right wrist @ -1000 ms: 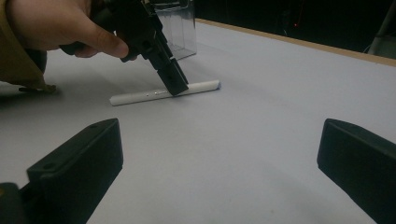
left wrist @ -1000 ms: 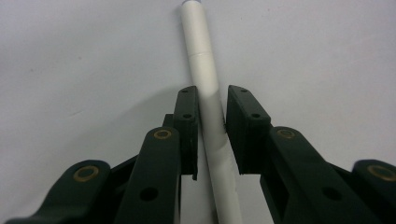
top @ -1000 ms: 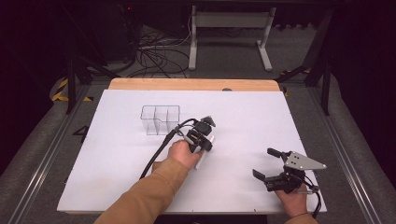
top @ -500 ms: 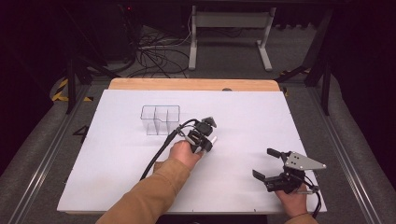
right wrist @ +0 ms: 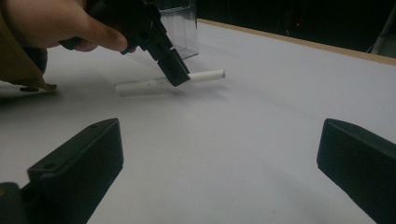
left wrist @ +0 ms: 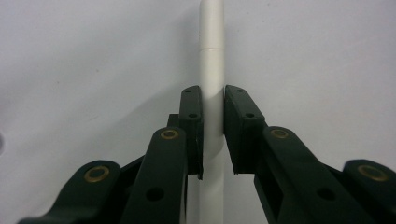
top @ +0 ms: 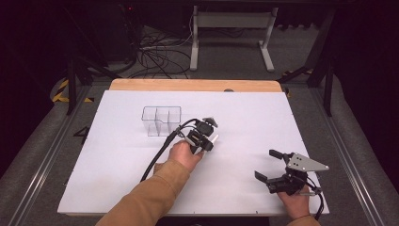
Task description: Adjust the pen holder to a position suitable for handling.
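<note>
White tabletop [top: 117, 155], mid-frame — left gripper [top: 208, 135] is clamped on the white tube [left wrist: 211, 70], just off the surface; clear organizer [top: 161, 120] up-left awaits it. Right gripper [top: 272, 165] idles with jaws apart — drop-off not yet done.

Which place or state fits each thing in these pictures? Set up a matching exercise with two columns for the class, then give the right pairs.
Things
1. white cylindrical marker
2. clear plastic compartment box
3. left gripper
4. right gripper

Places or states
A. jaws wide apart, holding nothing, near the table's front right corner
B. stands behind the left hand, toward the wooden far edge
C. lies level between two black jaws
D. jaws closed on the marker's sides

Pairs: 1-C, 2-B, 3-D, 4-A
</note>
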